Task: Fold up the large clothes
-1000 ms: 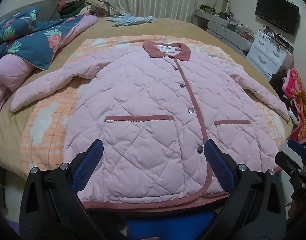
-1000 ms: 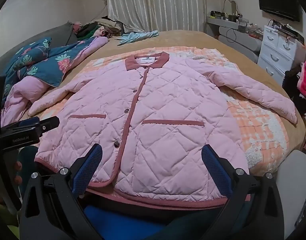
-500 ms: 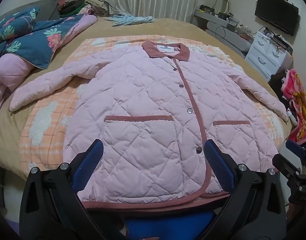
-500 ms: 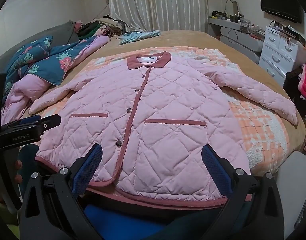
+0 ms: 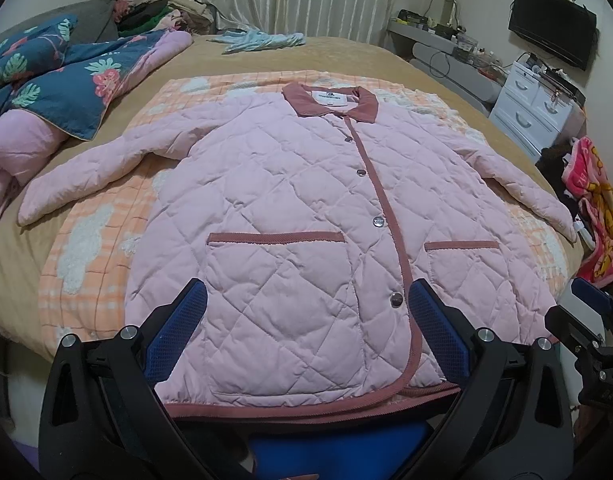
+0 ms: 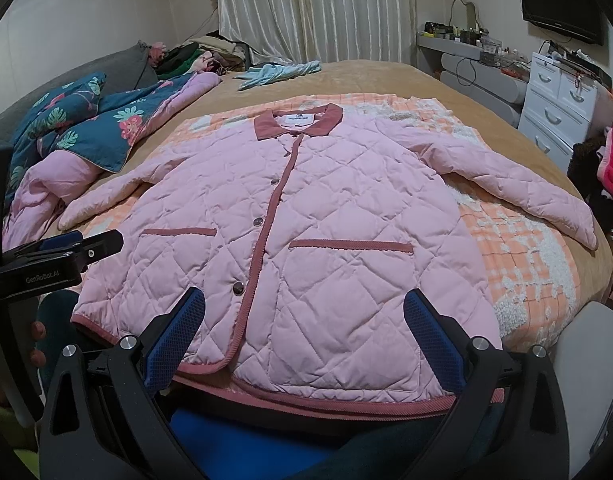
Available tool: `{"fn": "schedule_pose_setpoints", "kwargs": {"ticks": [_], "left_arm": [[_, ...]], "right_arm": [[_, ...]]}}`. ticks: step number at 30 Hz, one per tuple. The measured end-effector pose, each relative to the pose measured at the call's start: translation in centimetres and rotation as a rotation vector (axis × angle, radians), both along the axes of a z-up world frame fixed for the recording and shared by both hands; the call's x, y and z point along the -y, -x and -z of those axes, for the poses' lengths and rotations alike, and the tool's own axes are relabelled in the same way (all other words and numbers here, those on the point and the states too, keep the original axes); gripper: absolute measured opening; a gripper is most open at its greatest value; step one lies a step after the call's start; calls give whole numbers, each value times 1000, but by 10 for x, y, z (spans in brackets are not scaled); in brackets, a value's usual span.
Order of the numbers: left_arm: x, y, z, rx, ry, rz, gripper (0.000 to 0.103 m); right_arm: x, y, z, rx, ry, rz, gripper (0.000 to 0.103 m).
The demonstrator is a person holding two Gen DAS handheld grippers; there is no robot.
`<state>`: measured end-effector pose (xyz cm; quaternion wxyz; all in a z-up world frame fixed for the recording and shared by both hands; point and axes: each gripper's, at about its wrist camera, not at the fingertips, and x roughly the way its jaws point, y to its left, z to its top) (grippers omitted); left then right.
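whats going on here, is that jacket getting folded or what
A person holds a gripper in each hand at the foot of a bed, about to fold a pink quilted jacket. The jacket lies flat, front up and buttoned, both sleeves spread out, on an orange checked blanket. The left gripper and right gripper are both open, near the hem, and hold nothing. No fold has been made yet.
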<state>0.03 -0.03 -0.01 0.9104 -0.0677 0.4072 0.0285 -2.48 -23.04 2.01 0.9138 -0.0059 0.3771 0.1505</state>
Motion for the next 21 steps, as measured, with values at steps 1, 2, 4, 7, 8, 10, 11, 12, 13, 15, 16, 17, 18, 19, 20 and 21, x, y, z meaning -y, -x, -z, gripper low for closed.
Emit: {"fn": "schedule_pose_setpoints", "kwargs": {"ticks": [1, 2, 4, 7, 8, 10, 11, 12, 13, 15, 16, 17, 18, 19, 20, 21], "left_arm": [[0, 0, 0, 0, -1, 0, 95], [0, 0, 0, 0, -1, 0, 95], [0, 0, 0, 0, 0, 0, 95], [0, 0, 0, 0, 0, 0, 95], [0, 0, 0, 1, 0, 0, 95], [0, 0, 0, 1, 0, 1, 95], [0, 0, 0, 1, 1, 2, 95], [2, 0, 0, 2, 0, 2, 95], [7, -1, -1, 2, -2, 3, 95], [6, -1, -1, 2, 0, 2, 95], [6, -1, -1, 1, 0, 2, 95], [7, -1, -1, 1, 1, 2, 95], [6, -1, -1, 1, 2, 2, 95], [7, -1, -1, 1, 2, 2, 95], [7, -1, -1, 2, 0, 2, 95], [7, -1, -1, 1, 0, 1, 95]], "right_arm": [[0, 0, 0, 1, 2, 1, 99], [0, 0, 0, 1, 0, 1, 99], [0, 1, -1, 3, 0, -1, 99], [0, 1, -2, 4, -1, -3, 99], [0, 1, -2, 4, 0, -2, 99], [0, 1, -2, 4, 1, -2, 99], [0, 1, -2, 4, -1, -2, 99], [-1, 1, -2, 5, 0, -1, 99], [0, 1, -2, 5, 0, -1, 99], [0, 0, -3, 4, -1, -1, 99], [0, 0, -3, 6, 1, -1, 99], [0, 0, -3, 4, 1, -1, 99], [0, 0, -3, 5, 0, -1, 99], [0, 0, -3, 4, 1, -1, 99], [0, 0, -3, 4, 1, 0, 99], [0, 0, -3, 5, 0, -1, 99]]}}
